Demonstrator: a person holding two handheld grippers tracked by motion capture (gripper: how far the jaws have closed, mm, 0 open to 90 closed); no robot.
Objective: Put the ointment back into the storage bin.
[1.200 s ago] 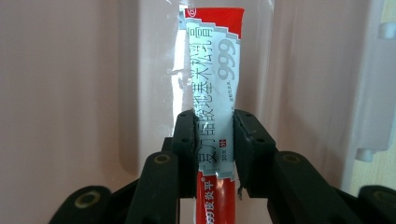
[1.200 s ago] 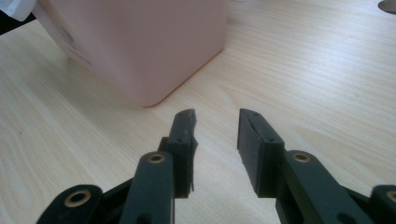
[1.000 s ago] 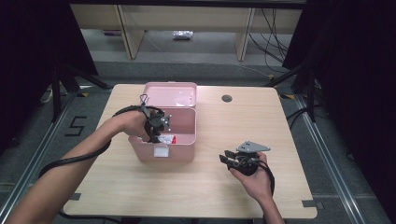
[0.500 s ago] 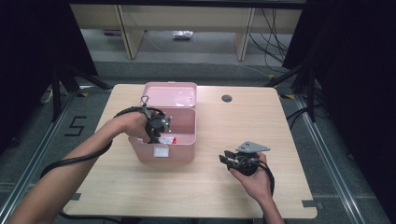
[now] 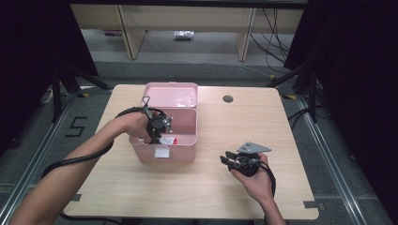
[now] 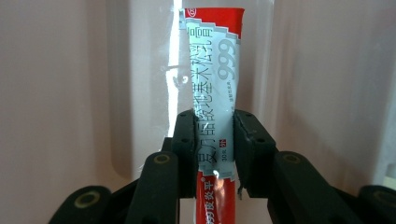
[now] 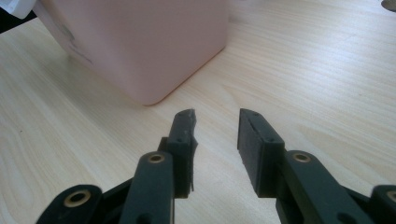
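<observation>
The left tongs (image 6: 214,140) are clamped on a red and white tube (image 6: 215,84), both pads pressing its flattened body from either side, so the tube runs straight up between them with its printed label (Chinese characters and the figures 999) facing the camera. In the left gripper view the pale pink inner walls of the box rise around the tube on all sides. From the high view the left tongs (image 5: 158,129) reach down into the open pink box (image 5: 180,150), which stands on the tabletop (image 5: 281,122) left of centre, its lid (image 5: 171,93) tipped back on the far side; a bit of red shows inside beside the tongs. The right tongs (image 5: 229,159) rest low over the tabletop, well apart from the box and to its right, held in the person's right hand (image 5: 253,176). In the right gripper view those tongs (image 7: 215,121) stand part open with nothing between the pads, pointing past a rounded lower corner of the box (image 7: 154,46) across bare wood.
</observation>
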